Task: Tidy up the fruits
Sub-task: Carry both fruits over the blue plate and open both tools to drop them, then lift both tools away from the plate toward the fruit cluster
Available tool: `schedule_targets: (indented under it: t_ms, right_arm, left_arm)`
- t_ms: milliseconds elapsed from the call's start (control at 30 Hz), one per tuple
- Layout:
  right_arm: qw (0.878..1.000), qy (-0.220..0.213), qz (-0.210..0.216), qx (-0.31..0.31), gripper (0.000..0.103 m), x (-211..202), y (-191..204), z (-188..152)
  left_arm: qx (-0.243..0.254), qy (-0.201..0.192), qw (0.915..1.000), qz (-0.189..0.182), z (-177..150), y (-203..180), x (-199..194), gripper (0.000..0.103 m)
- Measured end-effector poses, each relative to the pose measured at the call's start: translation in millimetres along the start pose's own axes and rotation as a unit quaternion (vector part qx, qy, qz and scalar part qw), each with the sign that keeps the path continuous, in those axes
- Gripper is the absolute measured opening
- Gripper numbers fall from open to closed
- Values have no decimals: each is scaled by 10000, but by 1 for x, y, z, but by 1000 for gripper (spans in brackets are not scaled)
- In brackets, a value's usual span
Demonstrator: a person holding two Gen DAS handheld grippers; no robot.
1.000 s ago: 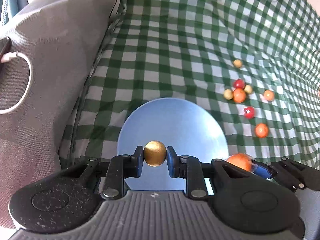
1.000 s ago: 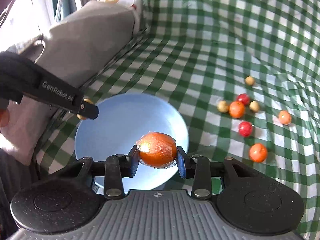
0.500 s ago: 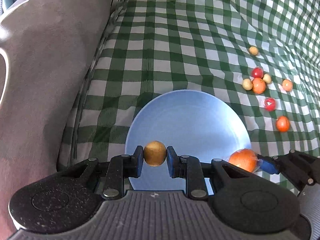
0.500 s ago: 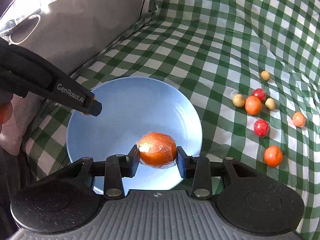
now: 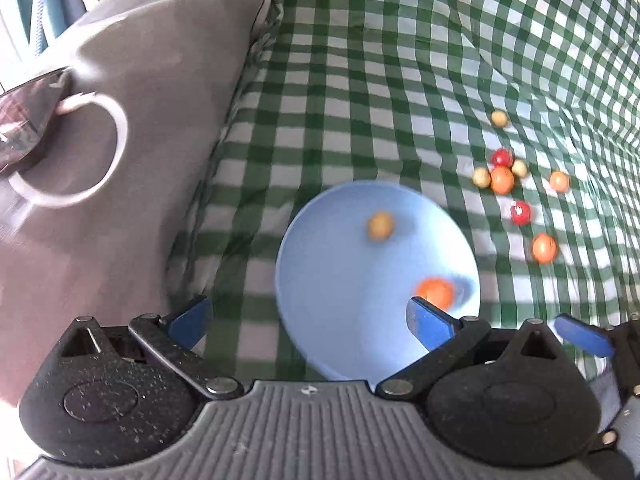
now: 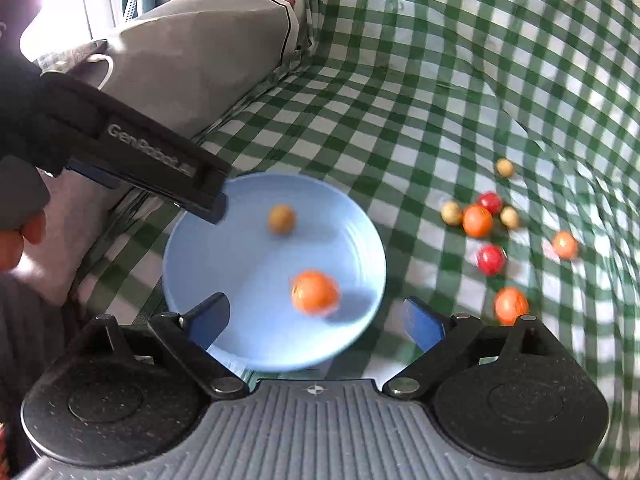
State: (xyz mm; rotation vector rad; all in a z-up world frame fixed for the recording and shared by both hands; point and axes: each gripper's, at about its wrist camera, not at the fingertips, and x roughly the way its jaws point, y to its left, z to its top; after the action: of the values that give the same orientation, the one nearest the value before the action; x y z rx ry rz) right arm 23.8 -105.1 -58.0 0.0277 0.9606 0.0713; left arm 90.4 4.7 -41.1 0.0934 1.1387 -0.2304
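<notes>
A blue plate (image 5: 340, 280) (image 6: 224, 264) lies on the green checked cloth. A small yellow-brown fruit (image 5: 380, 225) (image 6: 281, 219) and a wrapped orange (image 5: 435, 292) (image 6: 315, 293) lie in it, both blurred. My left gripper (image 5: 308, 322) is open and empty above the plate's near left edge. My right gripper (image 6: 318, 318) is open and empty above the plate's near edge. Several small orange, red and yellow fruits (image 5: 502, 179) (image 6: 477, 221) lie on the cloth to the right of the plate.
A grey cushion (image 5: 132, 100) (image 6: 192, 52) with a white cable (image 5: 116, 136) borders the cloth on the left. The left gripper's finger (image 6: 160, 160) reaches over the plate's left rim in the right wrist view. The right gripper's blue pad (image 5: 584, 338) shows at the lower right.
Both grippers opened and let go of their fruits. The yellow-brown fruit and the wrapped orange dropped onto the plate. Both grippers drew back and up.
</notes>
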Motion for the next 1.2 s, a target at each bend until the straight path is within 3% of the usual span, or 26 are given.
schedule_targets:
  t_ms: [333, 567, 1200]
  right_arm:
    - [9983, -361, -148, 437, 98, -70, 16, -28]
    - [9961, -739, -301, 374, 100, -100, 27, -35]
    - [9935, -970, -443, 401, 100, -122, 35, -46]
  left_arm:
    - [-23, -178, 9996, -196, -53, 5, -53, 103]
    - [-177, -538, 9982, -185, -62, 9, -80, 103]
    - [-213, -892, 9952, -329, -65, 1, -112, 103]
